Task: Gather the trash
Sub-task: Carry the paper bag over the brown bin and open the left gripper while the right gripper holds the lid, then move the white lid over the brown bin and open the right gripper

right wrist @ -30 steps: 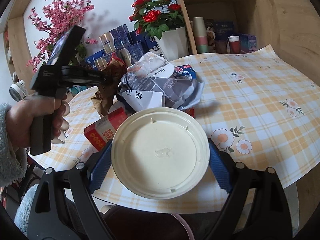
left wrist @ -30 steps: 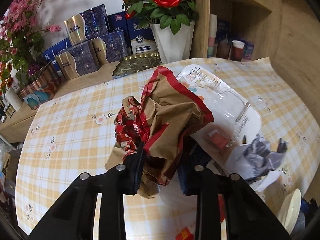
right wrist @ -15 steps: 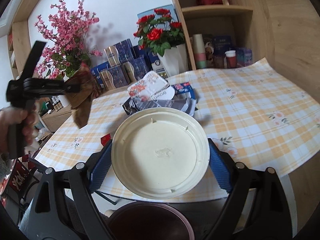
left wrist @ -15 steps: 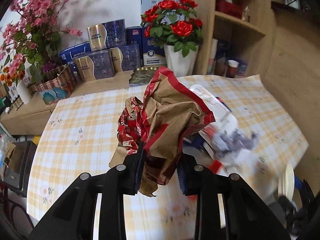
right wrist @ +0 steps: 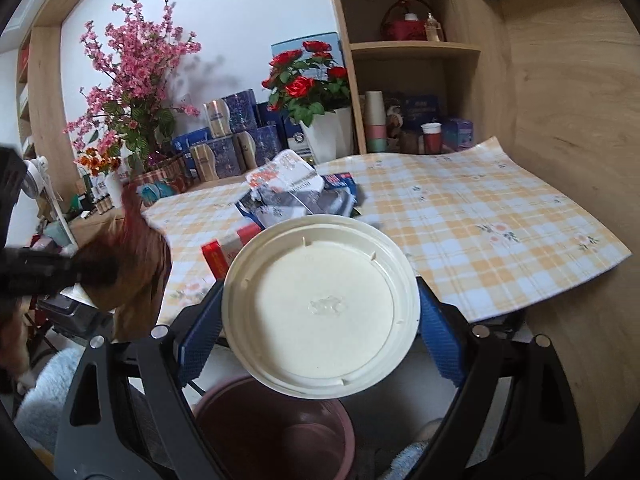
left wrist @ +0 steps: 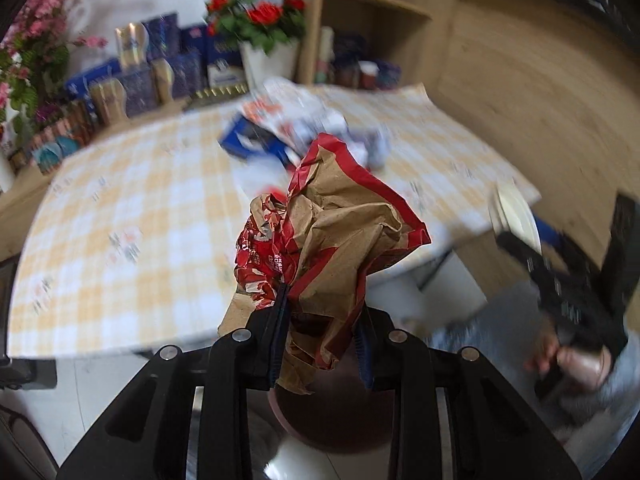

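At the lower centre of the left wrist view, the left gripper (left wrist: 320, 340) is clamped narrow on a crumpled brown-and-red paper bag (left wrist: 332, 240), which stands up between its blue pads. A second ago this bag hung over the middle of the checked tablecloth (left wrist: 120, 200), right beside the litter pile; now the table has slid away to the upper half of the frame, blurred, and a dark red bucket (left wrist: 332, 420) shows directly beneath the bag. This suggests the bag is nearly in place for dropping. At the right edge of the same view a hand (left wrist: 576, 360) grips the other tool.

In the right wrist view, at the left edge, the same paper bag (right wrist: 136, 264) appears as a brown blur, off the table's near corner. In the lower centre, the right gripper (right wrist: 320, 308) stands wide, its blue pads pressed to either side of a round cream plastic lid (right wrist: 320, 304). Earlier the lid covered the table's near edge; now it hangs off that edge with the bucket (right wrist: 276, 432) below it at the bottom of the frame. The bucket's visible interior looks empty, though the lid hides part of it.

At upper centre, the remaining trash pile (right wrist: 296, 192) still lies on the tablecloth (right wrist: 500, 216): a clear plastic tray, blue packets, grey wrappers and a small red box (right wrist: 228, 248) nearest the lid. To the right the cloth is bare.
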The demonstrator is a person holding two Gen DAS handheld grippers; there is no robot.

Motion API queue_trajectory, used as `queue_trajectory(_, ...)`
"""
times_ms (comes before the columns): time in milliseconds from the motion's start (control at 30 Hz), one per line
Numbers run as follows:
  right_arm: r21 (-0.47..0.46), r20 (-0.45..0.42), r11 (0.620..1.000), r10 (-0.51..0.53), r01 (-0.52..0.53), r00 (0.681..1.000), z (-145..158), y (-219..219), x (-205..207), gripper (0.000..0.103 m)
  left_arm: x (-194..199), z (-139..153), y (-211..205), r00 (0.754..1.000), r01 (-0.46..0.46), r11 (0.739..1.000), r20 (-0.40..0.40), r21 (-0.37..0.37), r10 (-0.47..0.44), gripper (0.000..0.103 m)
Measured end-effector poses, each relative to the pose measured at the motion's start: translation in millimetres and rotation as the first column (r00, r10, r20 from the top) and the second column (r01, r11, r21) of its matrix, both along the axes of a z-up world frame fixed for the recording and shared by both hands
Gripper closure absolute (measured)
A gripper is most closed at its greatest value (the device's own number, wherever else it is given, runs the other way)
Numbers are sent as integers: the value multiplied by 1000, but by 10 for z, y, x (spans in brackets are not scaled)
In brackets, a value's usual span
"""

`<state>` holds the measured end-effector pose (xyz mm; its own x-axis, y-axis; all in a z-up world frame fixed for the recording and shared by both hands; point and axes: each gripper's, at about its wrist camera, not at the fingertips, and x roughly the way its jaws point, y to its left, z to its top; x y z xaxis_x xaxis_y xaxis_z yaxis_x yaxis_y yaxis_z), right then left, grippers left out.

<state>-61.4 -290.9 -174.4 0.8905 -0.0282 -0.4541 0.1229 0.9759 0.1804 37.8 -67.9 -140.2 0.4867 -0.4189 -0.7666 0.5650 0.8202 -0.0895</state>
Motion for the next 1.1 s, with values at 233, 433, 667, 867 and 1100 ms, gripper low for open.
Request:
queue_trajectory(233, 57, -11, 998, -39, 40, 999, -126, -138, 16, 15, -235, -550, -237, 982, 137, 988, -139, 70, -126, 74)
queue_trajectory(433, 123, -12, 991, -54, 55, 998, -187, -287, 55, 15, -195, -1017, -550, 952, 243, 950, -234, 196, -196, 74)
queue_trajectory(667, 196, -22, 976, -88, 91, 996, -237, -458, 64, 15, -8, -1556, -825, 930, 289, 913, -309, 287, -197, 73)
queue_trajectory(867, 198, -33, 975, -96, 100, 995, -264, -459, 83, 15, 45, -1621, -962, 932, 279, 939, -290, 201, -215, 28)
queue_trajectory(1100, 161, -40, 985, -61, 67, 997, -293, -357, 130, 15, 155, -916, -507, 969, 165, 986, -186, -17, -165, 15)
